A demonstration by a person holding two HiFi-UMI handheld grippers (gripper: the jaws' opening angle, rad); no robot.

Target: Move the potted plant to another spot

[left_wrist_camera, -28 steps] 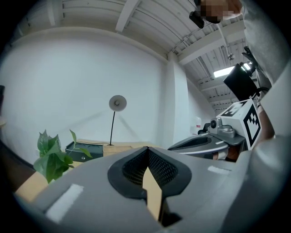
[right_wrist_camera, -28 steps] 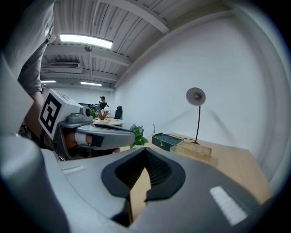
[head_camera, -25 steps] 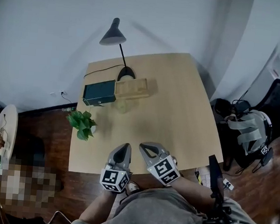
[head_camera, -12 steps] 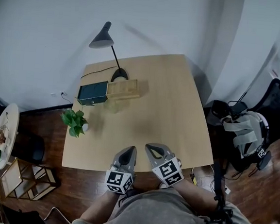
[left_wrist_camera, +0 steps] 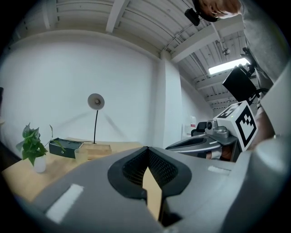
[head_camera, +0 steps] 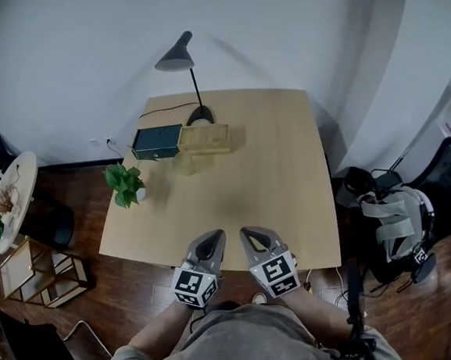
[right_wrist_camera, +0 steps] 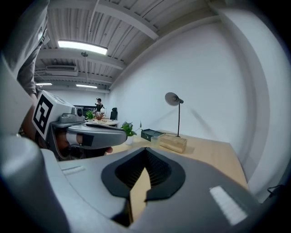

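Observation:
The potted plant (head_camera: 125,185), green leaves in a small white pot, stands near the left edge of the light wooden table (head_camera: 287,188). It also shows far left in the left gripper view (left_wrist_camera: 32,146) and mid-left in the right gripper view (right_wrist_camera: 128,130). My left gripper (head_camera: 219,235) and right gripper (head_camera: 244,233) hover side by side over the table's near edge, well short of the plant. Both are shut and hold nothing. In each gripper view the jaws meet at the tips (left_wrist_camera: 146,149) (right_wrist_camera: 145,150).
At the table's back stand a black desk lamp (head_camera: 189,70), a dark green box (head_camera: 157,141), a wooden box (head_camera: 205,138) and a clear cup (head_camera: 186,162). On the floor are a bag (head_camera: 395,217) to the right and a round side table (head_camera: 8,195) to the left.
Both grippers have drawn back together toward the table's near edge, still shut. The head view has shifted, so more floor shows at the lower left.

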